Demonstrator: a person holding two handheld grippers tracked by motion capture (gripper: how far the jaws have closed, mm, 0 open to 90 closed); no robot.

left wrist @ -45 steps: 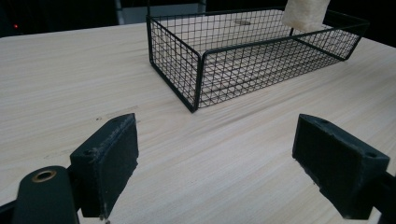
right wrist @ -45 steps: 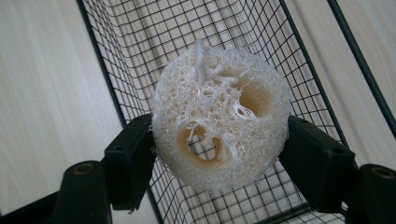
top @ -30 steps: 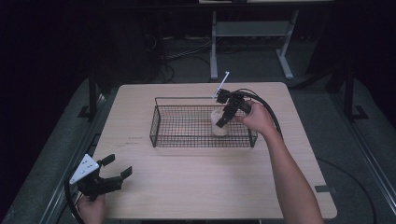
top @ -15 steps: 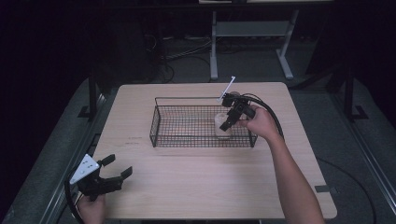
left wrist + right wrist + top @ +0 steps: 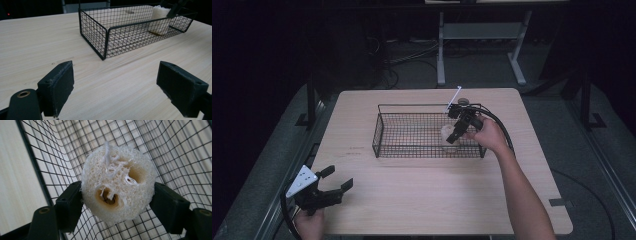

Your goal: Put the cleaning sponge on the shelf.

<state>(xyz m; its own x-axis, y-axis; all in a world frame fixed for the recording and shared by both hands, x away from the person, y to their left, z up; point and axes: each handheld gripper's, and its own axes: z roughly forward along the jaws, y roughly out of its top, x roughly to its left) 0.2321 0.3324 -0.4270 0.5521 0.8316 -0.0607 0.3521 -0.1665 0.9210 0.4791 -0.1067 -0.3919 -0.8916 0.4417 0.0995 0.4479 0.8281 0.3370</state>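
right tongs (image 5: 454,136) lowered into basket (image 5: 384,131) | gripping loofah (image 5: 117,185), base hidden | left tongs (image 5: 335,181) wide, empty

- From the high view, my right tool (image 5: 455,134) covers part of the loofah (image 5: 449,137), so I cannot tell whether it rests on the basket (image 5: 384,131) floor.
- My left tool (image 5: 115,92) is cut off by the picture's bottom edge.
- A small round thing (image 5: 463,101) near the table's (image 5: 412,200) far edge is too small to name.

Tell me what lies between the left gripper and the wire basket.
Bare wooden table; the left gripper view shows nothing between the left gripper and the basket.
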